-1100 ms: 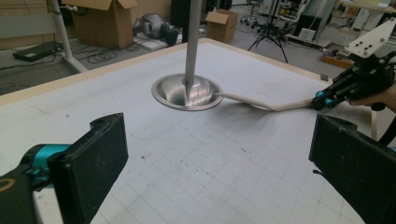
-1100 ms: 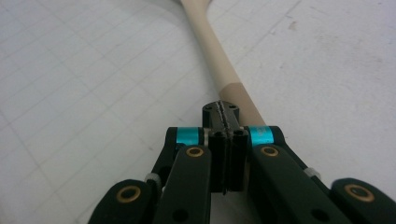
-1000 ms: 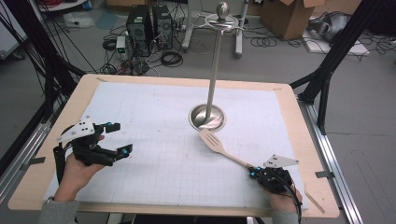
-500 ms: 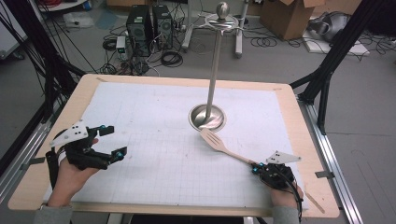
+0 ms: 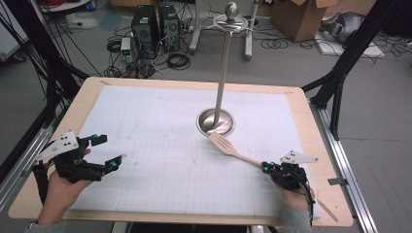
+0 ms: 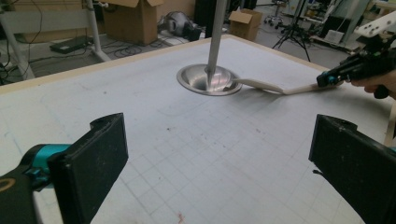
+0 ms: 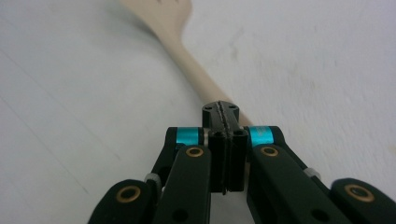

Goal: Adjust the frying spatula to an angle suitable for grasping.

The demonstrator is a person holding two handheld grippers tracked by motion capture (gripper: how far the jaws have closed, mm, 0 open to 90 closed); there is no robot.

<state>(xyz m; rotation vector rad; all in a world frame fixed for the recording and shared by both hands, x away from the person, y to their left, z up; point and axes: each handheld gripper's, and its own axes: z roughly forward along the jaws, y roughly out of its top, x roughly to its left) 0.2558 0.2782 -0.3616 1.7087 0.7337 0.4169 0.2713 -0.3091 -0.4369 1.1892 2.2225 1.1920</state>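
Plainly unlabelled, the pale slotted wooden spatula [image 5: 232, 149] is pinched by the right gripper [image 5: 270, 167]; left gripper [image 5: 111, 153] spread.

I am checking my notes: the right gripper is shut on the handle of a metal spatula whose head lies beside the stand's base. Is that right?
Not quite: the spatula is wooden, not metal, as the high view shows. The rest holds: the right gripper is shut on its handle, and its head lies beside the stand's base.

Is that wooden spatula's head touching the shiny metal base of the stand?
Touching: in the left gripper view the wooden spatula rests its head on the rim of the metal base.
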